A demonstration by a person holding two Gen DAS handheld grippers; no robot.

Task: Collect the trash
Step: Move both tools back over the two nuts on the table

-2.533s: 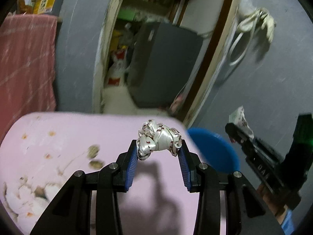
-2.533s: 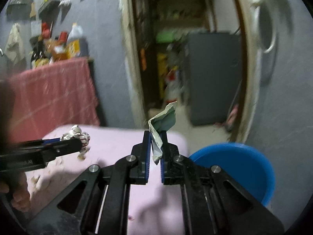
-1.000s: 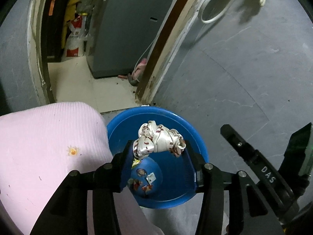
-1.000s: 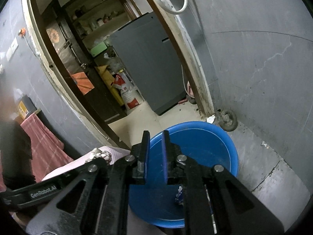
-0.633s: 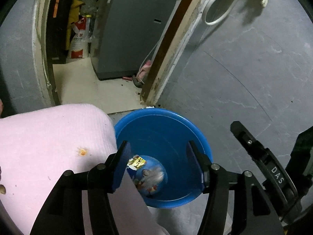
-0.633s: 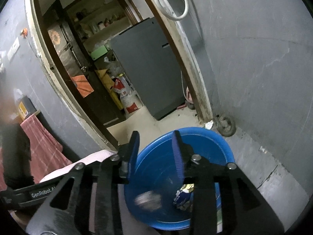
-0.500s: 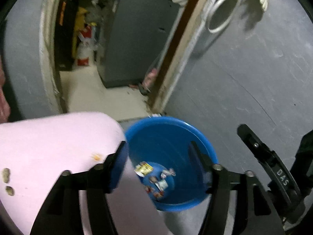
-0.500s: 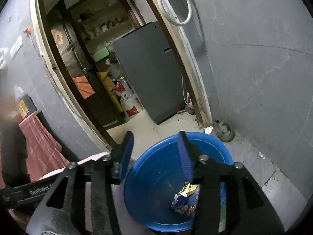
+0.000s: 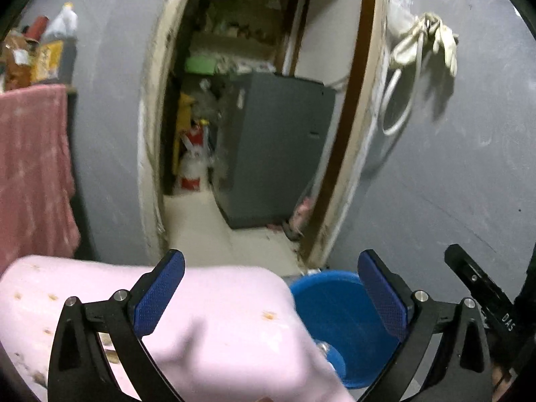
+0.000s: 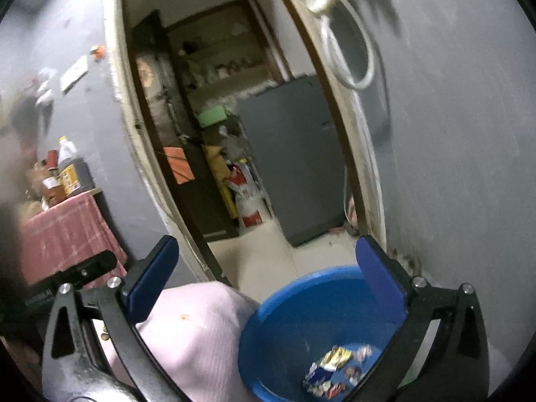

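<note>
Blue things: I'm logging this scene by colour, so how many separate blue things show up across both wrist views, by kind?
Blue bins: 1, the bin, also seen in the left view.
Blue pads on the left tongs: 2, one pad at.
Blue pads on the right tongs: 2, one pad at.
Total: 5 blue things.

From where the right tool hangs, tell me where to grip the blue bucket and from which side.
Take the blue bucket by its thin rim at the near-right, by the right tool, coming from above with one finger inside the wall and one outside. The mouth is open and faces up, the wall is too wide to span, and the pink-covered table crowds the left side.
</note>
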